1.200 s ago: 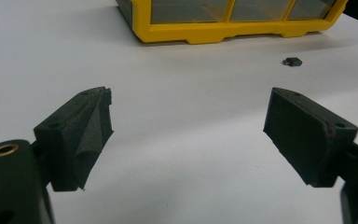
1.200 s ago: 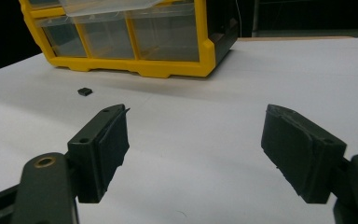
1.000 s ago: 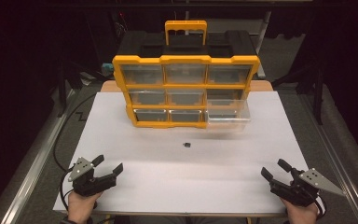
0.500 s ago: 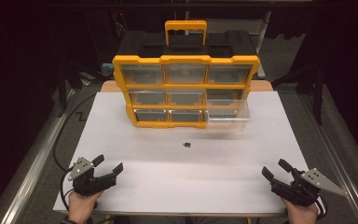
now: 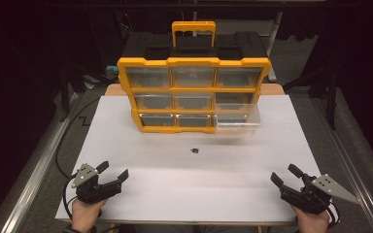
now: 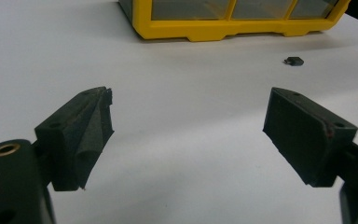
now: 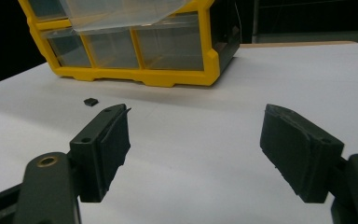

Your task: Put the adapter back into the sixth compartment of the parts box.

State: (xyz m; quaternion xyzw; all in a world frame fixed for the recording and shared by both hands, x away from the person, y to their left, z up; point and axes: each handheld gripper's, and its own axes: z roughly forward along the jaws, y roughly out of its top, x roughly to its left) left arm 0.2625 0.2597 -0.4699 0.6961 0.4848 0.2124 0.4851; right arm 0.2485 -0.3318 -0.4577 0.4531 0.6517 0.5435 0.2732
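A small dark part (image 5: 194, 151) lies alone on the white table (image 5: 141, 160), just in front of the yellow cabinet (image 5: 193, 95), whose bottom-right drawer (image 5: 236, 122) stands pulled out. The part looks light, stiff and very low, so it likely slides or flips if nudged; a pinch across its sides with the jaw tips flat on the table seems best. The left gripper (image 5: 110, 174) and right gripper (image 5: 284, 176) rest at the near edge, well apart from it, both with jaws wide and empty. Compared with a second ago, nothing has moved
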